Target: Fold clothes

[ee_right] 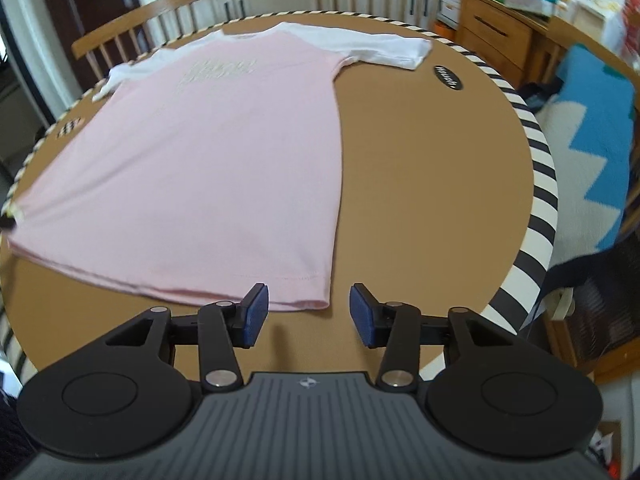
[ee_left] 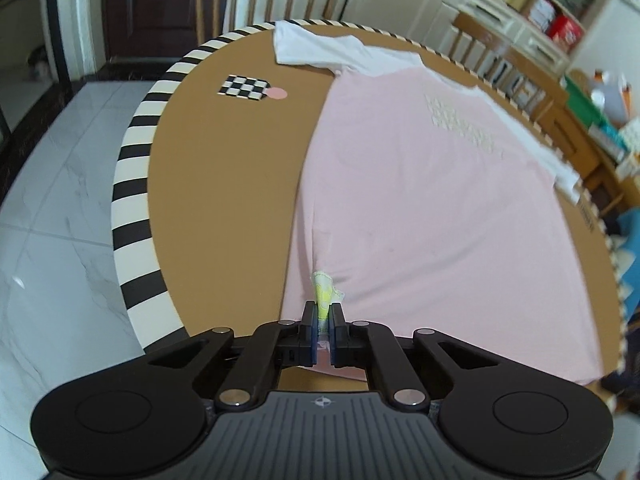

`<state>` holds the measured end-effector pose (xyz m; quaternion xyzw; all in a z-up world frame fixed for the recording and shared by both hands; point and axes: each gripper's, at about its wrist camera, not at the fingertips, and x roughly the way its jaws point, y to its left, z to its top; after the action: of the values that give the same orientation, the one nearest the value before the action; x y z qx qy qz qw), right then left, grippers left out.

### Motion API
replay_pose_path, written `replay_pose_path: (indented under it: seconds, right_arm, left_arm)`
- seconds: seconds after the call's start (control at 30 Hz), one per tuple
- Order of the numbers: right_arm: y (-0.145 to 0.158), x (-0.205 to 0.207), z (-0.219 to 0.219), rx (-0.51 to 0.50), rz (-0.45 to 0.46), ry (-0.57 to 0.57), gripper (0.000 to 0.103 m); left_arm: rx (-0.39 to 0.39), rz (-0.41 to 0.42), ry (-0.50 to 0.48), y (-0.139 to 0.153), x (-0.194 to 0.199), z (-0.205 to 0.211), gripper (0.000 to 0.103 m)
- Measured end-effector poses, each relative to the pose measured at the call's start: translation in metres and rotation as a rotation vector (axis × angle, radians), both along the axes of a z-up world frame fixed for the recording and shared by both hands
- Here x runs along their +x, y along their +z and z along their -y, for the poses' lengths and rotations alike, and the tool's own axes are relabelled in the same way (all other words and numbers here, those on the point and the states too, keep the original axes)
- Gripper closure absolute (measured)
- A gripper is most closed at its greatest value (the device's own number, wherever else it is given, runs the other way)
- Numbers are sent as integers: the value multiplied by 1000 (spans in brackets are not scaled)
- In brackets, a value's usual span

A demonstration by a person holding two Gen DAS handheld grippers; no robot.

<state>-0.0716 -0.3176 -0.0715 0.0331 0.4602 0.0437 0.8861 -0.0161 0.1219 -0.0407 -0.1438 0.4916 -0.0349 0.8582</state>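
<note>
A pink T-shirt [ee_left: 420,200] with white sleeves lies spread flat on a round brown table [ee_left: 224,200], collar at the far side. My left gripper [ee_left: 323,316] is shut on the shirt's near left hem corner, and a small yellow-white label [ee_left: 325,292] sticks up between the pads. In the right wrist view the same T-shirt [ee_right: 220,160] fills the left half of the table [ee_right: 420,200]. My right gripper [ee_right: 306,312] stands open just above the near right hem corner, which lies between and slightly beyond the blue pads [ee_right: 256,312]; nothing is gripped.
The table has a black-and-white striped rim [ee_left: 132,208]. A checkered patch [ee_left: 244,87] and a black oval sticker [ee_right: 448,77] lie on it. Wooden chairs [ee_right: 132,20] stand at the far side, a blue-and-white blanket [ee_right: 592,140] at the right, shelves [ee_left: 552,12] beyond.
</note>
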Motion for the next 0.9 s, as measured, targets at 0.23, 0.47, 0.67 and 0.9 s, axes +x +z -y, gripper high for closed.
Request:
replay_pose_path:
  seconds: [0.23,0.47,0.67,0.9]
  right_arm:
    - [-8,8,-5,8,-9,4,60]
    - [-10,15,5,110,-37,-67,60]
    - [-13,19,-6,75,-56,-23,98]
    - [-1,10,0,7,-95,-16,99]
  left_arm:
    - [-160,-42,143,0,0,-37,98]
    - [-205,-124,246,-32,-3,-62,97]
    - [-193,-118,234,-37,-3,-60,96]
    - [-227,-132,207,-37,-11,-52,95]
